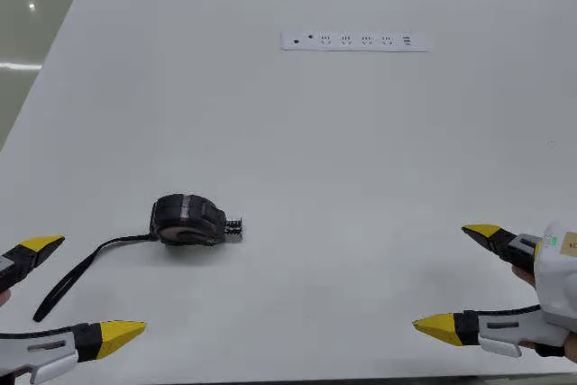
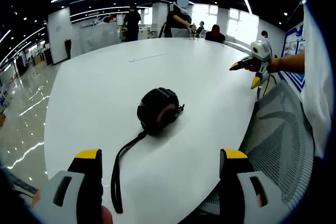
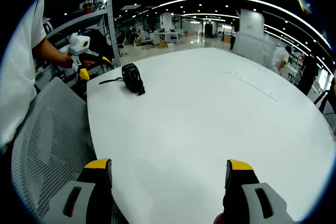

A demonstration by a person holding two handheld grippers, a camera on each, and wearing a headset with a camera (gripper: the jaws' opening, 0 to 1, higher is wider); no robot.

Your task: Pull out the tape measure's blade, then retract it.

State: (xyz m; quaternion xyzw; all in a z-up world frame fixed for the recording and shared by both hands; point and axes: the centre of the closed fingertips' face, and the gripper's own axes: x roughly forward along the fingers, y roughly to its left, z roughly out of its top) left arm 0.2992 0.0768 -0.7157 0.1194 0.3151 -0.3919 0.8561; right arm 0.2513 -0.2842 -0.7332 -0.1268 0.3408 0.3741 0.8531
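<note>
A black tape measure (image 1: 187,220) lies on the white table (image 1: 297,132), its blade tip at the right end and a black wrist strap (image 1: 77,275) trailing toward the front left. My left gripper (image 1: 77,288) is open at the table's front left corner, a short way from the strap. From its own camera the tape measure (image 2: 157,109) sits ahead between the yellow-tipped fingers (image 2: 88,157). My right gripper (image 1: 467,279) is open at the front right, well away from the tape measure (image 3: 132,77). Nothing is held.
A white power strip (image 1: 353,41) lies flat at the far side of the table. A grey mesh chair (image 2: 283,129) stands by the table's near edge. People stand in the room beyond the table's far end.
</note>
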